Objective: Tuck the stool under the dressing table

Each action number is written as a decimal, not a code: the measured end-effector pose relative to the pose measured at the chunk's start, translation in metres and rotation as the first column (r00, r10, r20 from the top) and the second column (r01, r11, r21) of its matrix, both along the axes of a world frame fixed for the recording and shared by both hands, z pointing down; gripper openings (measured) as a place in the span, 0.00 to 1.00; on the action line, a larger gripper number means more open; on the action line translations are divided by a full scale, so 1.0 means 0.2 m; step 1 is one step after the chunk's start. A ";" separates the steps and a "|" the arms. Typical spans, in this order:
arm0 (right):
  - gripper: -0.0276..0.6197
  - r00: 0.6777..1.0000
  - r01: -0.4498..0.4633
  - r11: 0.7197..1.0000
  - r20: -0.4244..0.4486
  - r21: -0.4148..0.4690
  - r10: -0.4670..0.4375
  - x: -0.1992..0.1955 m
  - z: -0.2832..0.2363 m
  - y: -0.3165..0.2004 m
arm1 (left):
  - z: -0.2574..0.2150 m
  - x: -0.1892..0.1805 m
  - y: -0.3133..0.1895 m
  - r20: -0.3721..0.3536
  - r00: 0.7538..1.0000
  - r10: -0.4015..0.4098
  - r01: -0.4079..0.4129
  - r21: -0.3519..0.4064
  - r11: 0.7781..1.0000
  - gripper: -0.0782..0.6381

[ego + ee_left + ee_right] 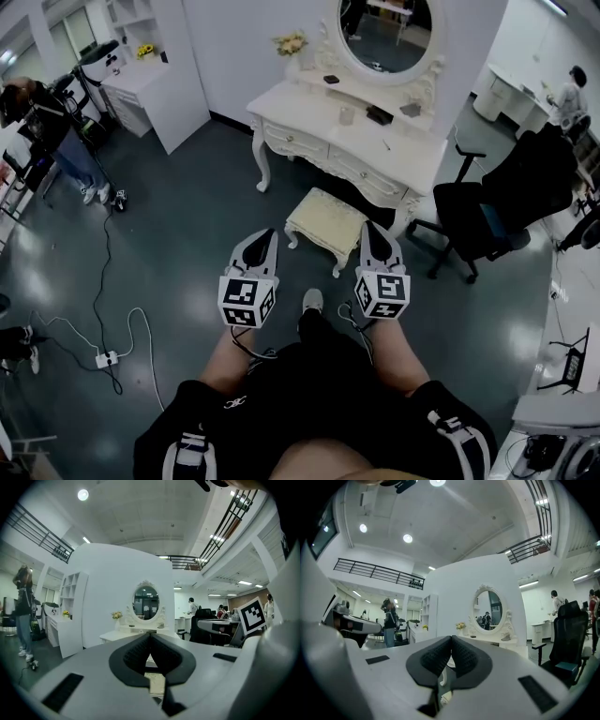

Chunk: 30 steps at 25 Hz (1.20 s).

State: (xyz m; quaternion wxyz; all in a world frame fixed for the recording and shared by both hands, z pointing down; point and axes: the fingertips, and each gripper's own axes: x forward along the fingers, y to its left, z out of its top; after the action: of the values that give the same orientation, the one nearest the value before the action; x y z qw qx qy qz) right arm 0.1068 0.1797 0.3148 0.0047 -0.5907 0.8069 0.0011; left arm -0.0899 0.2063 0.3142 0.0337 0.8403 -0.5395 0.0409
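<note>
A cream upholstered stool [326,223] with carved white legs stands on the dark floor in front of the white dressing table [349,148], partly out from under it. The table carries an oval mirror [387,33]. My left gripper [267,236] is shut and empty, its tips just left of the stool's near corner. My right gripper [372,231] is shut too, at the stool's right near edge. In the left gripper view the table [123,633] and mirror [146,603] show beyond the shut jaws, with a strip of stool [155,682] below. The right gripper view shows the mirror [489,608] ahead.
A black office chair [487,214] stands right of the dressing table. A white shelf unit [150,89] is at the back left, with a person [56,127] beside it. A cable and power strip [106,358] lie on the floor at left. My legs [319,375] fill the bottom.
</note>
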 end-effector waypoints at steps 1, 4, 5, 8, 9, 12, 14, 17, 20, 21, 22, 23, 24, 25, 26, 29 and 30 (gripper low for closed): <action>0.07 1.000 -0.003 1.000 0.002 -0.004 0.003 0.00 0.01 -0.06 | 0.01 0.00 -0.06 0.003 1.000 0.002 -0.002 -0.002 1.000 0.13; 0.07 1.000 -0.005 1.000 0.004 -0.014 0.005 0.00 0.04 -0.30 | 0.04 -0.01 -0.29 0.013 1.000 0.001 -0.001 -0.009 1.000 0.13; 0.07 1.000 -0.004 1.000 0.004 -0.019 0.004 0.00 0.05 -0.39 | 0.04 -0.02 -0.38 0.013 1.000 0.000 0.000 -0.013 1.000 0.13; 0.07 1.000 0.002 0.999 -0.001 -0.037 -0.002 -0.02 0.05 -0.70 | 0.03 -0.02 -0.68 0.009 1.000 0.010 -0.009 -0.017 1.000 0.13; 0.07 1.000 0.003 0.999 -0.004 -0.039 -0.003 -0.03 0.05 -0.80 | 0.02 -0.02 -0.78 0.012 1.000 0.015 -0.015 -0.017 1.000 0.13; 0.07 1.000 0.000 0.999 -0.006 -0.042 0.000 -0.04 0.03 -1.09 | 0.01 -0.02 -1.09 0.016 0.999 0.031 -0.031 -0.026 0.999 0.13; 0.07 1.000 -0.006 0.999 -0.005 -0.044 0.005 -0.02 0.02 -1.27 | 0.01 0.01 -1.29 0.014 0.999 0.050 -0.049 -0.034 0.998 0.13; 0.07 1.000 -0.007 0.999 -0.014 -0.050 0.006 0.00 0.01 -1.50 | 0.00 0.06 -1.54 0.011 0.997 0.077 -0.077 -0.035 0.996 0.13; 0.07 1.000 -0.011 0.998 -0.026 -0.057 0.009 0.01 0.01 -1.67 | -0.01 0.08 -1.72 -0.013 0.995 0.099 -0.100 -0.043 0.994 0.13; 0.07 0.999 -0.016 0.998 -0.030 -0.058 0.015 0.00 0.01 -1.72 | 0.00 0.08 -1.77 -0.019 0.994 0.107 -0.107 -0.050 0.993 0.13; 0.07 0.999 -0.023 0.998 -0.033 -0.058 0.021 0.00 0.00 -1.76 | 0.01 0.07 -1.82 -0.024 0.993 0.114 -0.115 -0.060 0.992 0.13; 0.07 0.999 -0.031 0.998 -0.038 -0.059 0.028 -0.01 0.00 -1.78 | 0.02 0.06 -1.85 -0.029 0.992 0.122 -0.123 -0.070 0.990 0.13; 0.07 0.998 -0.038 0.997 -0.045 -0.062 0.035 -0.02 0.00 -1.80 | 0.04 0.05 -1.89 -0.032 0.991 0.129 -0.131 -0.079 0.988 0.14; 0.07 0.998 -0.047 0.997 -0.054 -0.066 0.043 -0.03 0.01 -1.82 | 0.05 0.03 -1.92 -0.034 0.990 0.137 -0.139 -0.086 0.986 0.13; 0.07 0.997 -0.057 0.996 -0.064 -0.070 0.053 -0.04 0.02 -1.84 | 0.06 0.02 -1.95 -0.036 0.989 0.147 -0.150 -0.093 0.984 0.13; 0.07 0.992 -0.109 0.991 -0.072 -0.077 0.104 -0.08 0.04 -1.90 | 0.09 -0.04 -2.07 -0.041 0.979 0.198 -0.202 -0.107 0.974 0.13; 0.07 0.990 -0.132 0.988 -0.070 -0.076 0.126 -0.10 0.04 -1.93 | 0.09 -0.05 -2.11 -0.040 0.974 0.224 -0.227 -0.109 0.968 0.13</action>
State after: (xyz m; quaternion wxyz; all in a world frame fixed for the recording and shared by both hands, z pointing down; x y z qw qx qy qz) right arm 0.0873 -0.2058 0.3232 -0.0454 -0.6411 0.7660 -0.0119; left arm -0.1004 -0.2167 0.3321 0.0837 0.8934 -0.4369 0.0632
